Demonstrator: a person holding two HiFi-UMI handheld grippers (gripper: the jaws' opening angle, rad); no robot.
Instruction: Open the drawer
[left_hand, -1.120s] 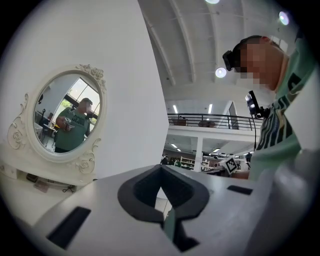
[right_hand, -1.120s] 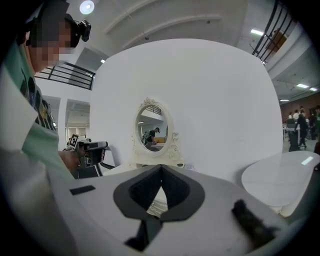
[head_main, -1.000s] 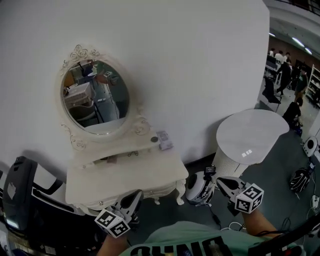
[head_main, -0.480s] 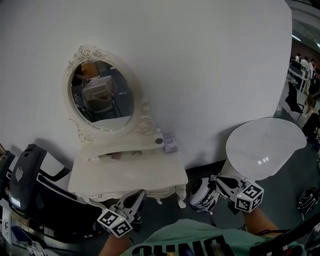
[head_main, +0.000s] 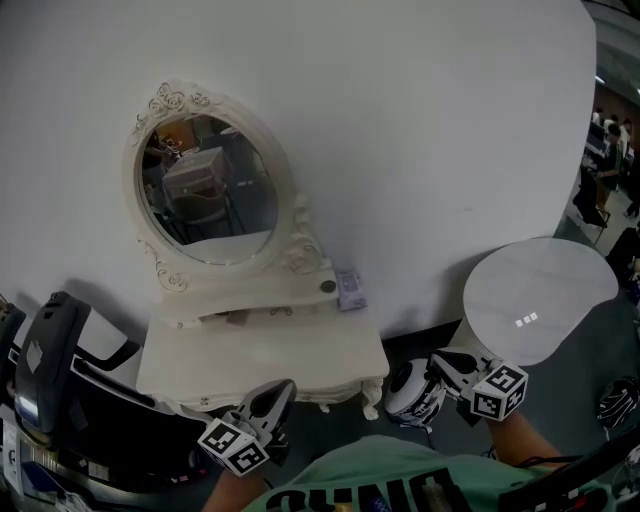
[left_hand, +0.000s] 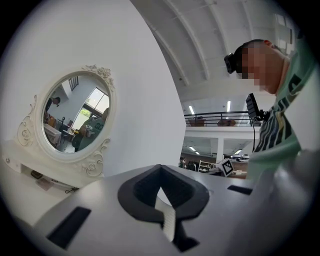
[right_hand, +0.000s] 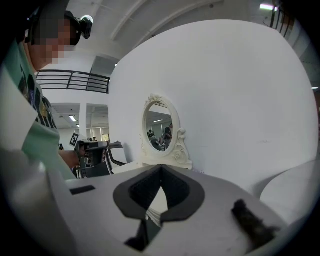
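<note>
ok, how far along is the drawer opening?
Done: nothing visible. The drawer front of the white dressing table sits flush, so it is closed.
In hand: the left hand-held gripper and right hand-held gripper are both shut and empty. They are held in front of the table, apparently touching nothing.
Left: reach the drawer front, take hold, pull it out.

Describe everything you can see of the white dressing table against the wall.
The cream-white dressing table stands against the white wall. It looks like painted wood, with a flat top, a scalloped carved front edge and curved legs. A raised back shelf carries an upright oval mirror in a rose-carved frame. A small purple box sits at the shelf's right end. Nothing is pulled out of its front.
</note>
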